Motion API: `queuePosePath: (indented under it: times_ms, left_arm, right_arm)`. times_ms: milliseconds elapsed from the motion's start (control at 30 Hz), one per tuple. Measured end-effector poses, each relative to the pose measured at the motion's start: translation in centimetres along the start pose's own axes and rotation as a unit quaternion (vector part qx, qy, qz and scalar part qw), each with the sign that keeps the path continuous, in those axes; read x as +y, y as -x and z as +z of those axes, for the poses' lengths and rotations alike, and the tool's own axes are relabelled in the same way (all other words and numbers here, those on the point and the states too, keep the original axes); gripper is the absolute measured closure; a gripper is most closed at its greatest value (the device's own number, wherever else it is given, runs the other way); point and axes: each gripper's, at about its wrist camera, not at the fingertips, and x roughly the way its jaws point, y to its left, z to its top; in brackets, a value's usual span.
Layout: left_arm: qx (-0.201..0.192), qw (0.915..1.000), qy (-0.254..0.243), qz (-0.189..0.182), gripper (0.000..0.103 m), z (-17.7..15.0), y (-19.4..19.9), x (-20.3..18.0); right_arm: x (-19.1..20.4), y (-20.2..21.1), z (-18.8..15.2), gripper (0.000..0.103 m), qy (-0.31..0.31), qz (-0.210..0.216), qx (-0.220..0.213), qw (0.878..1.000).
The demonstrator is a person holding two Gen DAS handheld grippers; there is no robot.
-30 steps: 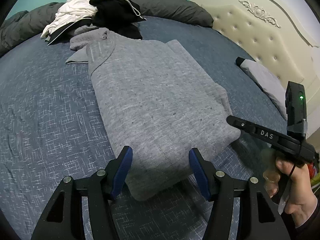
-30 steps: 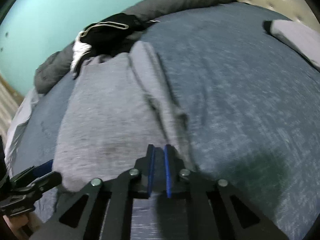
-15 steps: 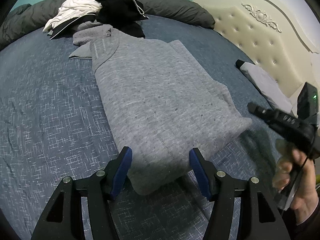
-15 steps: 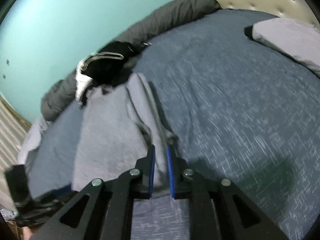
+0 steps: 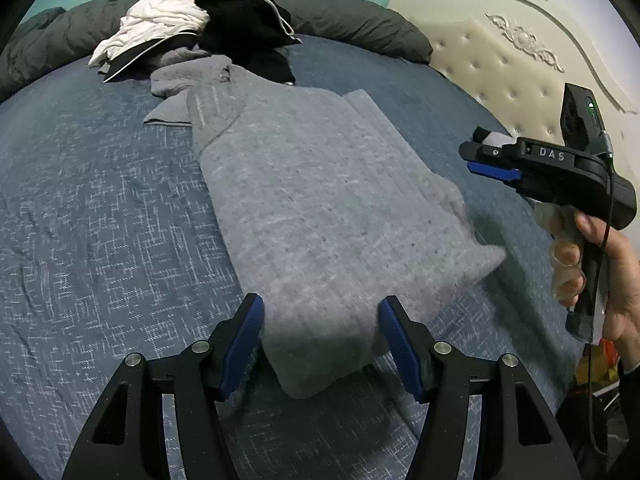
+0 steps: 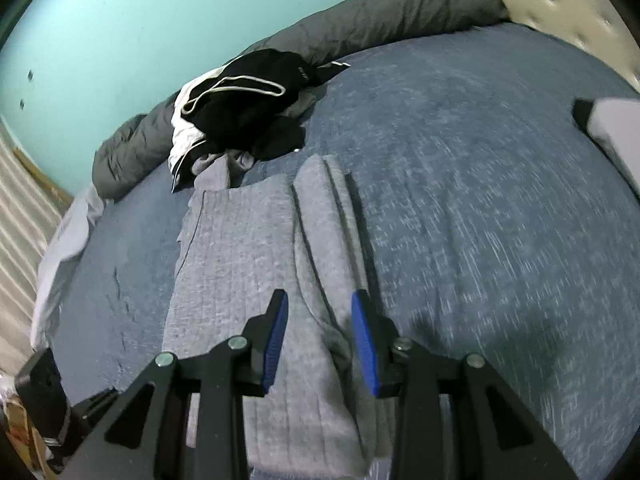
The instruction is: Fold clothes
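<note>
Left wrist view first: we see the heather-grey knit sweatshirt [image 5: 320, 200] lying lengthwise on the dark blue woven bedspread [image 5: 80, 220], its sides already turned in to make a long panel, the hood end near the heap of black and white unfolded clothes [image 5: 208, 28] by the far bolster. Our left gripper [image 5: 320, 344] hangs over the near hem with its blue pads wide apart, gripping nothing. Off to the side, the right gripper [image 5: 486, 162] is held in a hand [image 5: 612, 264] above the bed; from this angle we cannot tell how far its pads stand apart.

Right wrist view: the right gripper [image 6: 320, 336] shows its pads apart and empty, poised over the folded-in sleeve edge of the sweatshirt [image 6: 240, 248], though motion blur leaves its height above the cloth uncertain.

We judge the side folds done and the lengthwise fold next: both grippers should pinch the hem corners and carry them towards the hood.
</note>
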Motion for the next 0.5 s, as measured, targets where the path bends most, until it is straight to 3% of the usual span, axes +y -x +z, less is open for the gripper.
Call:
queuePosePath:
  times_ms: [200, 300, 500]
  left_arm:
    - [0.000, 0.9999, 0.012, 0.003, 0.038, 0.5, -0.5, 0.6]
    - [0.004, 0.9999, 0.011, 0.005, 0.038, 0.5, -0.9, 0.6]
    - [0.005, 0.9995, 0.030, -0.001, 0.033, 0.5, -1.0, 1.5]
  right_arm:
    - [1.5, -3.6, -0.1, 0.071, 0.055, -0.016, 0.039, 0.998]
    - [1.2, -5.8, -0.7, 0.082, 0.086, -0.047, 0.069, 0.993]
    - [-0.4, -6.3, -1.0, 0.086, 0.088, -0.053, 0.063, 0.993]
